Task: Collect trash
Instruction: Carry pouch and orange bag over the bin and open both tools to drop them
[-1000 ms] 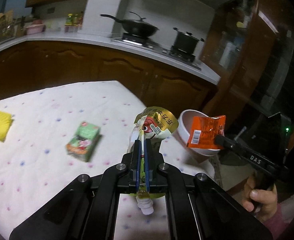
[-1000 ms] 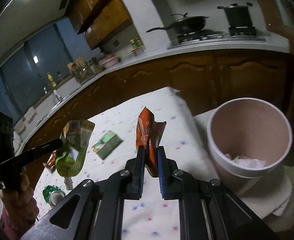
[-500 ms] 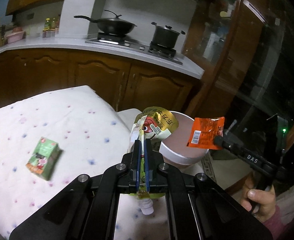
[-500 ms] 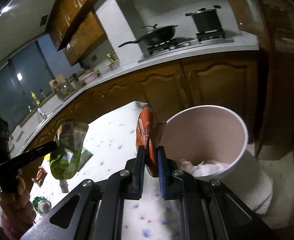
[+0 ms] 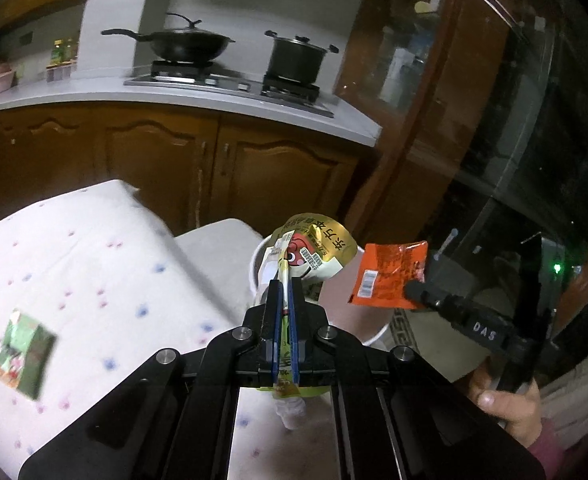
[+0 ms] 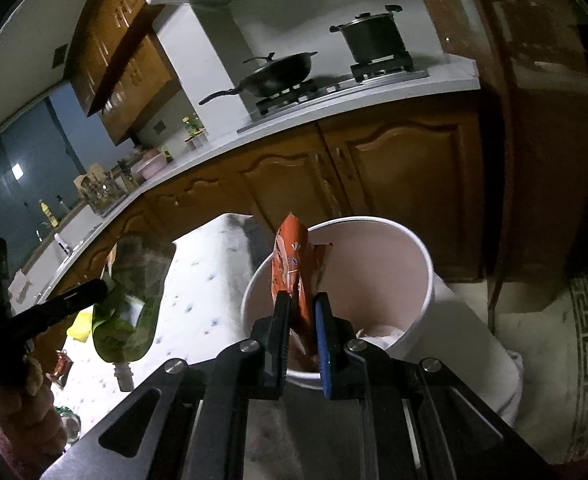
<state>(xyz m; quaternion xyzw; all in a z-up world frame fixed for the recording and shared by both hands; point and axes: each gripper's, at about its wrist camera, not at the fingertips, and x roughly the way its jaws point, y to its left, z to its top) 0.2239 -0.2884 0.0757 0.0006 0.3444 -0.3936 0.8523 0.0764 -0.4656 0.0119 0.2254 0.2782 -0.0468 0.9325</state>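
Observation:
My left gripper point(image 5: 284, 288) is shut on a green and gold spouted drink pouch point(image 5: 314, 250), held upright at the near rim of the white trash bin point(image 5: 374, 330). The pouch also shows in the right wrist view point(image 6: 132, 300). My right gripper point(image 6: 303, 304) is shut on an orange snack wrapper point(image 6: 290, 260) and holds it over the bin's open mouth point(image 6: 374, 264). The wrapper also shows in the left wrist view point(image 5: 388, 274). Crumpled white trash point(image 6: 382, 334) lies in the bin.
A green carton point(image 5: 24, 350) lies on the dotted white tablecloth point(image 5: 94, 264). A yellow sponge point(image 6: 79, 326), a small red wrapper point(image 6: 60, 366) and a green can point(image 6: 68, 426) sit further down the table. Wooden cabinets point(image 5: 174, 160) and a stove with pots stand behind.
Both grippers have moved right toward the bin with their loads. The orange wrapper now hangs over the bin's mouth, and the pouch has reached its rim.

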